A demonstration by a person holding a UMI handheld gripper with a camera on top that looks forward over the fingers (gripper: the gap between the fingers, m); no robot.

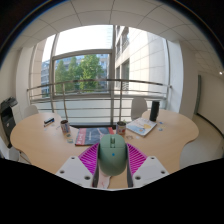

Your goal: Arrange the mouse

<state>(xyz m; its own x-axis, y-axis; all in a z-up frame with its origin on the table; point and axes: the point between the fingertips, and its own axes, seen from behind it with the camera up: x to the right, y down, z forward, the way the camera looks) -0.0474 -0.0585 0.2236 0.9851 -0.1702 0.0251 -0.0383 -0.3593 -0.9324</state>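
A green computer mouse sits between my gripper's two fingers, its nose pointing away from me. The magenta pads press against both of its sides. The gripper is shut on the mouse and holds it well above a curved wooden table, which lies ahead and below.
On the table stand a dark can, a red patterned mat, a red can, an open laptop and a dark speaker. A chair stands behind the table. Large windows with a railing fill the far wall.
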